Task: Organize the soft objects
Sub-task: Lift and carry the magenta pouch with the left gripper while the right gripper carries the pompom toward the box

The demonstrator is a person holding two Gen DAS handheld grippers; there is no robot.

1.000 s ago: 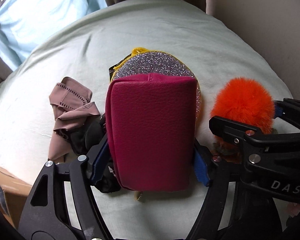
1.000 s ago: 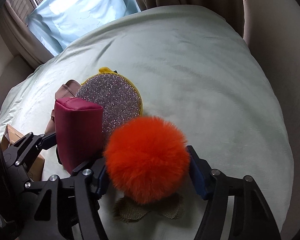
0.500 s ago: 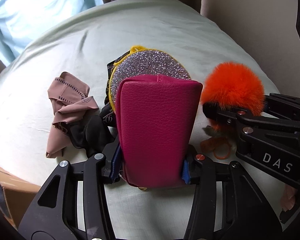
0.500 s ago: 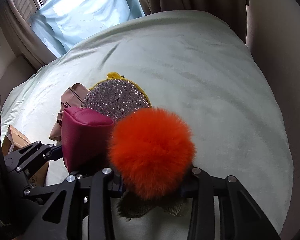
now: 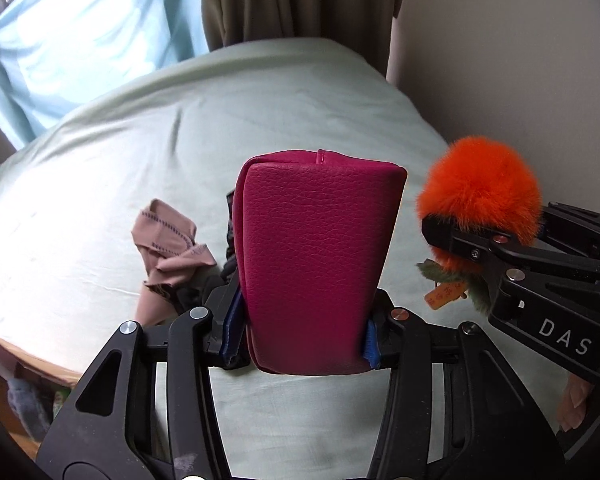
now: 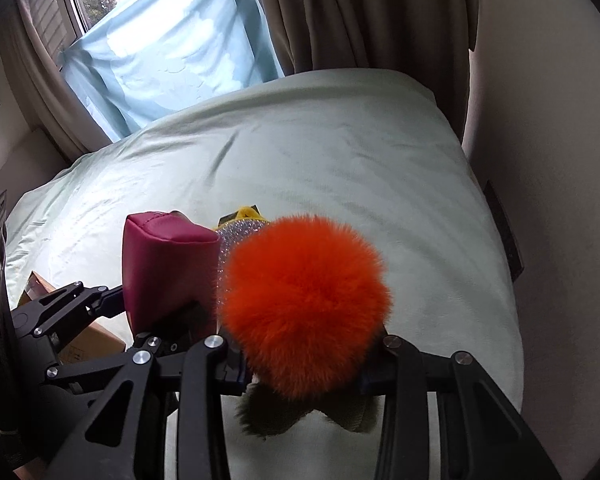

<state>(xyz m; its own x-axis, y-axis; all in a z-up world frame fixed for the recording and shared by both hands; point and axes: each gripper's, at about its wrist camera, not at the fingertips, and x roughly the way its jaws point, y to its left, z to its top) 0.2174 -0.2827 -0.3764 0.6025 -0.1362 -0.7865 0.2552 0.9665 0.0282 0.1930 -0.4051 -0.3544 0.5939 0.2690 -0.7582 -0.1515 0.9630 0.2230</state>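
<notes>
Both items now clear of the bed, where 1 s ago they sat on the sheet with jaws only around them. Left gripper (image 5: 302, 344) is clamped on the low end of the magenta pouch (image 5: 316, 256), blue pads pressing both sides, jaws partly closed. Right gripper (image 6: 302, 368) is squeezed nearly closed into the base of the orange pom-pom (image 6: 304, 304), fur bulging over the jaws. Judgement: 2 grasps done, lift under way, next is carrying to wherever they get sorted; destination not visible.

Under the pom-pom hangs a green fuzzy leaf bit (image 5: 440, 274) and a small orange tag (image 5: 444, 294), writing too small to read. "DAS" printed on the right gripper's side in the left wrist view.

Left behind on the pale green bed (image 6: 340, 152): tan garment (image 5: 168, 240), glitter round pouch (image 6: 230, 240) mostly hidden. Cardboard box (image 6: 96, 340) at the bed edge.
</notes>
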